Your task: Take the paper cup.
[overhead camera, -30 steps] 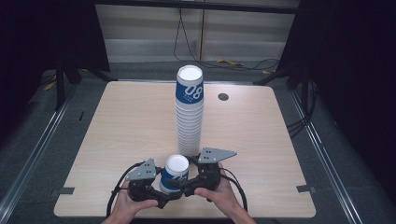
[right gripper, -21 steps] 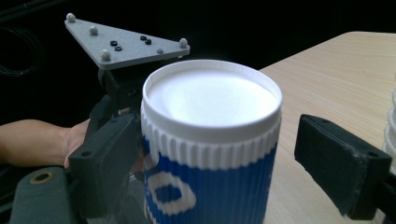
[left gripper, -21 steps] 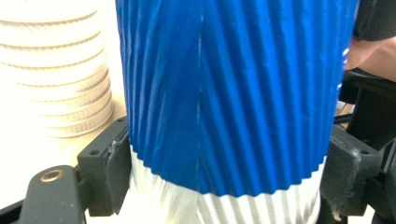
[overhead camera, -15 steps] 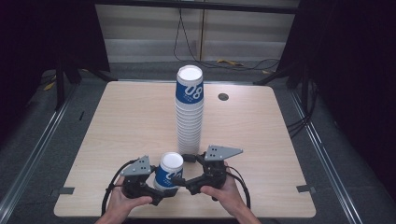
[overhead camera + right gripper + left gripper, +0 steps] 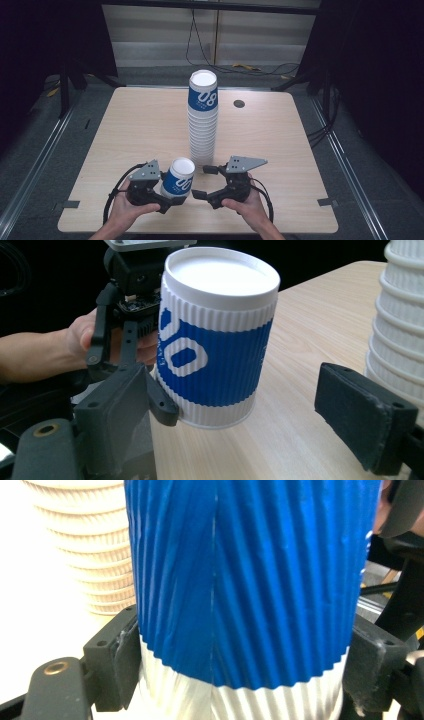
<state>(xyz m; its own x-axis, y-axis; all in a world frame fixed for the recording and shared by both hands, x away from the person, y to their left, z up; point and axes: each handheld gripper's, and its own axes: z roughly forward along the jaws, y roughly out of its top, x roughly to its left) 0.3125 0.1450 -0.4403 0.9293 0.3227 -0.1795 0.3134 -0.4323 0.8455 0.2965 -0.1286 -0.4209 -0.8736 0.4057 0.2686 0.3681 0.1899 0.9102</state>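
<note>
The left gripper (image 5: 167,197) clamps the blue cup (image 5: 177,178), lifted clear beside the cup stack (image 5: 202,131). The right gripper (image 5: 206,181) stands wide open, empty. One cup separated; placement on the table (image 5: 125,125) remains.

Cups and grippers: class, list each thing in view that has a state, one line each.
Single cup: held, tilted, base off the table.
Cup stack: upright on the table, untouched.
Left gripper: shut on the single cup.
Right gripper: open, holding nothing.
</note>
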